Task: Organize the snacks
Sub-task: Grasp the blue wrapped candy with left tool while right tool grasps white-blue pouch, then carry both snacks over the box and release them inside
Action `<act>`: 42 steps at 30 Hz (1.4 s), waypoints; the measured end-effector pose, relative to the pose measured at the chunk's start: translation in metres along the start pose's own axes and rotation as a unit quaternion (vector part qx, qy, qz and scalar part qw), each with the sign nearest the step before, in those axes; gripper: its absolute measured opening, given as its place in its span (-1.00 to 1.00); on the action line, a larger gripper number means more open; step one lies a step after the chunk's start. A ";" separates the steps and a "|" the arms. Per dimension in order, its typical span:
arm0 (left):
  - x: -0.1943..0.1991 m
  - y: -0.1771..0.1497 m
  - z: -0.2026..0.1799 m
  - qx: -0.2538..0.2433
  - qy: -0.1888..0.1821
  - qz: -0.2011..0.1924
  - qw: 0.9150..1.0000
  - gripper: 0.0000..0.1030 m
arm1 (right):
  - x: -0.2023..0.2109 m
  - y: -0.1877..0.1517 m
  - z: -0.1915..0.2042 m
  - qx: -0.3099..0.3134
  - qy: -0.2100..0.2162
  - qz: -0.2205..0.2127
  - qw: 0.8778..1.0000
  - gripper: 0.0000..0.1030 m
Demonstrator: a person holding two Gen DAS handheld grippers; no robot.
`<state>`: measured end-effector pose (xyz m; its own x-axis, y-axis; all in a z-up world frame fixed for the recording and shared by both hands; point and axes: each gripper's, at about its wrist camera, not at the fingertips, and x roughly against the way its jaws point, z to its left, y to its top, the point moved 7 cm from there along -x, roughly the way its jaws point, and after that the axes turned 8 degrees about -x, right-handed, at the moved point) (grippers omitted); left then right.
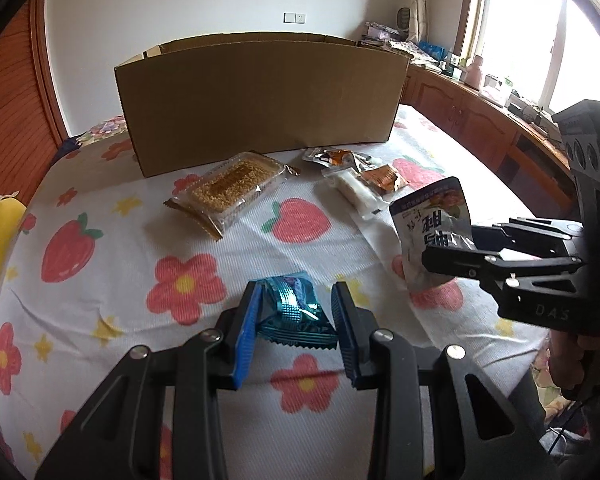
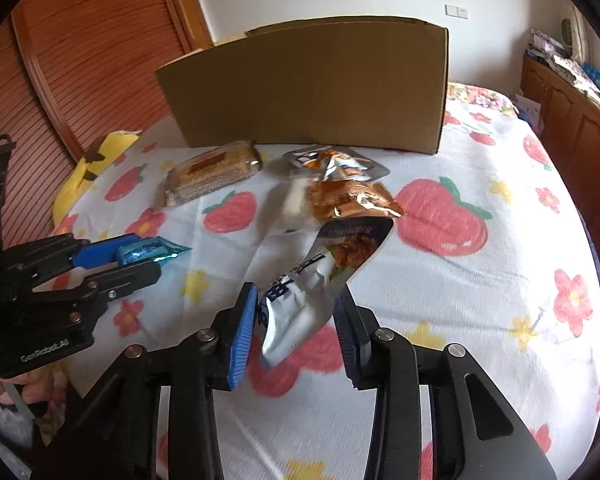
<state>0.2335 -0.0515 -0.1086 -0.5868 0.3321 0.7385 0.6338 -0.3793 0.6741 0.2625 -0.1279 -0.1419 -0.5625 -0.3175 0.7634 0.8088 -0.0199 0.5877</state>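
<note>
Left wrist view: left gripper holds teal snack packet between blue pads, lifted above bed. Advice: keep squeeze steady, carry packet over front wall of cardboard box, release only when inside. Gripper points down and forward, toward box.

Right wrist view: right gripper narrow around silver pouch; pouch crumpled, tilted up, off bed. Grip looks near pouch lower end, so could slip; move slowly. Other snacks, sesame bar pack and orange sachets, lie before box, waiting.
</note>
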 end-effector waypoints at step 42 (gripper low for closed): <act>0.051 0.022 -0.015 -0.001 0.014 -0.065 0.998 -0.33 | 0.063 -0.007 0.011 -0.002 0.040 -0.047 0.998 -0.68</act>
<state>0.2094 -0.0559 -0.0561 -0.6778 0.3541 0.6444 0.5506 -0.3365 0.7640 0.2201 -0.1370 -0.0949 -0.6206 -0.3885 0.6812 0.7541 -0.0575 0.6542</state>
